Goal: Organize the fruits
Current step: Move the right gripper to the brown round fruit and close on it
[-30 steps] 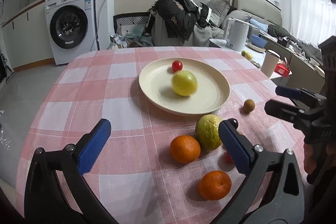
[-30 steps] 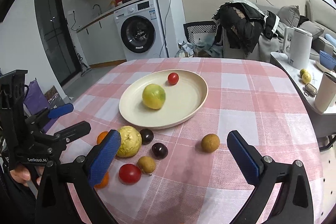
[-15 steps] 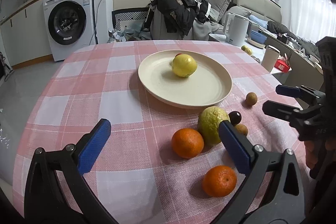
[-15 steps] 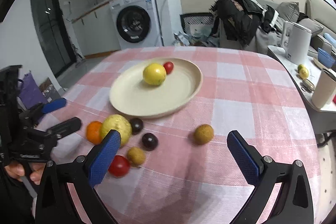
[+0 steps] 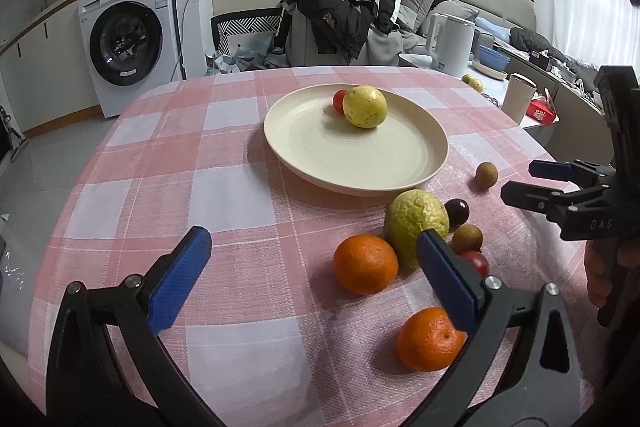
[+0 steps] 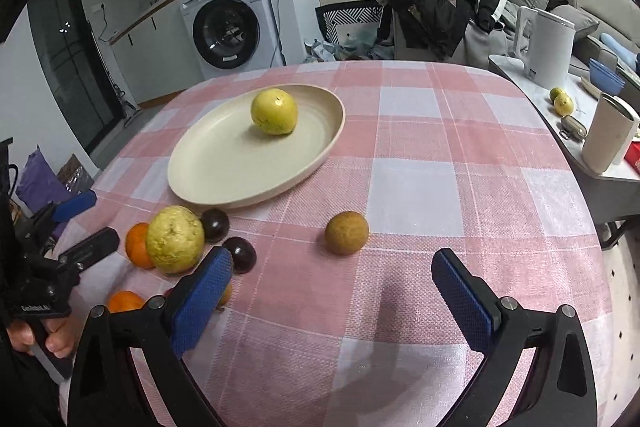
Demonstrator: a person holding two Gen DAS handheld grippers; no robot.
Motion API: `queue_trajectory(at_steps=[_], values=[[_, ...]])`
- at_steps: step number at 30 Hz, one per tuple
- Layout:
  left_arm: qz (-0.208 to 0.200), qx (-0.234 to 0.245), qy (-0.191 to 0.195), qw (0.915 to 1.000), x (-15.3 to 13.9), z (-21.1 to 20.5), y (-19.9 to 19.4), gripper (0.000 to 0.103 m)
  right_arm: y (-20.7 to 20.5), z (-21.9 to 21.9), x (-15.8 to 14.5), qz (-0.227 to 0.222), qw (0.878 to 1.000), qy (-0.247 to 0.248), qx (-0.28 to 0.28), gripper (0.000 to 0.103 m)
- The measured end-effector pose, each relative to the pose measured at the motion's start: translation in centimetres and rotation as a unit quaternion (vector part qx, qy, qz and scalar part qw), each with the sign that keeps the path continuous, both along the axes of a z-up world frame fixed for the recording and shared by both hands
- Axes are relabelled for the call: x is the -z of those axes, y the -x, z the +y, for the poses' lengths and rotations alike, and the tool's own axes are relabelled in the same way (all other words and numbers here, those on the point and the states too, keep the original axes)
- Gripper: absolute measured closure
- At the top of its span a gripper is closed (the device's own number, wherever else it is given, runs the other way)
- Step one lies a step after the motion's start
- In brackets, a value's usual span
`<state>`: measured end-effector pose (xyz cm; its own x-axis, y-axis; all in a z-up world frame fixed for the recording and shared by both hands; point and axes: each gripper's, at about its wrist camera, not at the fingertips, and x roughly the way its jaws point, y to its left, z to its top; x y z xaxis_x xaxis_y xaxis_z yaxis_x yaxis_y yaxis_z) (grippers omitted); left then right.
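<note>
Our right gripper (image 6: 332,291) stands open and empty above the cloth. Straight ahead of it, near and between the lines of its fingers, lies the small brown fruit (image 6: 346,232), alone on the table, just off the plate (image 6: 224,183). It is round, so we see no long axis and no pointing direction. Our left gripper (image 5: 312,275), also open, is nearer to the orange (image 5: 365,269).

Bare tablecloth (image 6: 460,195) right of plate (image 6: 208,179), lone brown fruit (image 6: 346,232) there, fruit cluster (image 6: 176,241) crowding plate's near-left edge
</note>
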<state>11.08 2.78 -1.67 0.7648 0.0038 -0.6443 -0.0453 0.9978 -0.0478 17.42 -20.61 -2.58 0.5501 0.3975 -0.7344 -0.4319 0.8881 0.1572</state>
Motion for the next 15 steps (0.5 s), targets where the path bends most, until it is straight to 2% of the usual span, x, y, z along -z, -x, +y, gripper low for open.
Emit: queue_trajectory(at_steps=[3, 6, 8, 9, 10, 15], values=[[0.003, -0.002, 0.002, 1.0000, 0.1, 0.3, -0.2, 0.001, -0.2, 0.4, 0.4, 0.005, 1.000, 0.010, -0.003, 0.006], [0.004, 0.002, 0.003, 1.0000, 0.2, 0.3, -0.3, 0.001, -0.5, 0.6, 0.6, 0.010, 1.000, 0.015, -0.003, 0.006], [0.007, 0.005, 0.001, 1.0000, 0.4, 0.3, -0.3, 0.001, -0.7, 0.7, 0.7, 0.013, 1.000, 0.021, -0.004, 0.012], [0.009, 0.007, 0.000, 0.9999, 0.4, 0.2, -0.3, 0.001, -0.9, 0.8, 0.8, 0.014, 1.000, 0.022, -0.005, 0.021], [0.011, 0.008, -0.002, 0.9999, 0.5, 0.2, -0.4, 0.001, -1.2, 0.8, 0.9, 0.018, 1.000, 0.022, -0.006, 0.024], [0.014, 0.010, -0.005, 0.9998, 0.6, 0.2, -0.4, 0.001, -2.4, 0.8, 1.3, 0.028, 0.999, 0.024, 0.002, 0.029]])
